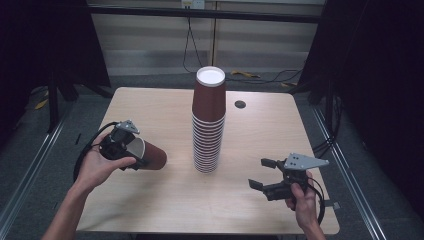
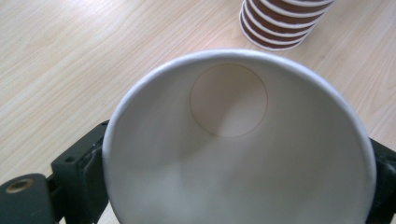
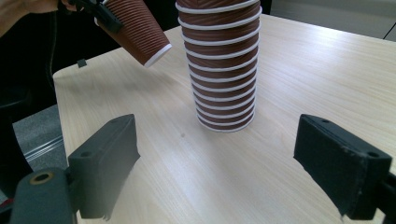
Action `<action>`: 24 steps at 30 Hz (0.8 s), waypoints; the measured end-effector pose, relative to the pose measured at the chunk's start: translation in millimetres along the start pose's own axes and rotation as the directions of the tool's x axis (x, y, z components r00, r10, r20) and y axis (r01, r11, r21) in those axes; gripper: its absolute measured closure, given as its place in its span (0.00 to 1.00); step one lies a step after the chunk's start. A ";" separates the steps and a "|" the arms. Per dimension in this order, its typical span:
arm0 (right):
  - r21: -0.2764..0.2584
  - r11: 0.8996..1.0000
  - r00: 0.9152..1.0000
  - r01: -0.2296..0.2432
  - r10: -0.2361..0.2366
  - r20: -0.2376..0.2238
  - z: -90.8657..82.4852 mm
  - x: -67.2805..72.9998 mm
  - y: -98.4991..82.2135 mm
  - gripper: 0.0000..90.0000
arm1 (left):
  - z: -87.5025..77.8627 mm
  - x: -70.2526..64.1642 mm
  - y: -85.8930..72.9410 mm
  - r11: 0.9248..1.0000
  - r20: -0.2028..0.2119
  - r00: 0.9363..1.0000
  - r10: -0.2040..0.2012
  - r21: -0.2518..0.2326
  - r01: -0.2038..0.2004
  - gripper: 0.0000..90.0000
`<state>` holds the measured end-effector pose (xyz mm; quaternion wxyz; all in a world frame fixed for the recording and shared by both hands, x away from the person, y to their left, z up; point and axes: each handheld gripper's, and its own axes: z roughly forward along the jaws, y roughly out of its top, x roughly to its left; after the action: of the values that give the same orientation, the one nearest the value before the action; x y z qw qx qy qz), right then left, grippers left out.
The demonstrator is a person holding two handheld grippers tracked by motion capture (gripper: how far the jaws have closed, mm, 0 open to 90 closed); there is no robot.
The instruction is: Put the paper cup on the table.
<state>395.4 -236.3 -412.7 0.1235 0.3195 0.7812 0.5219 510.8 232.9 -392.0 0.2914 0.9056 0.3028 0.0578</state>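
Single brown paper cup [image 1: 148, 155] held off the table, tilted, base toward the cup stack [image 1: 208, 120]; left gripper [image 1: 122, 145] pinches it at the rim. Stack stands just ahead of the right gripper [image 1: 263, 174], whose jaws are spread wide, empty, low over the wooden table [image 1: 150, 110].

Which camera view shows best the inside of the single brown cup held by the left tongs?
The left gripper view: it looks straight into the single cup, showing its white wall and round bottom. The high view shows the single cup lying sideways in the left tongs, mostly its outside. The right gripper view shows its ribbed brown outside.
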 end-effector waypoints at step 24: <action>0.029 1.000 1.000 -0.003 0.003 0.004 1.7 -1.3 -0.9 0.15 | 19.5 4.3 39.1 0.970 -0.017 0.999 0.051 0.238 -0.045 0.08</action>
<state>397.0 -236.2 -414.4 0.1194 0.3234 0.7880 0.5100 539.9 200.5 -386.3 0.1760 0.9403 0.2889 0.0384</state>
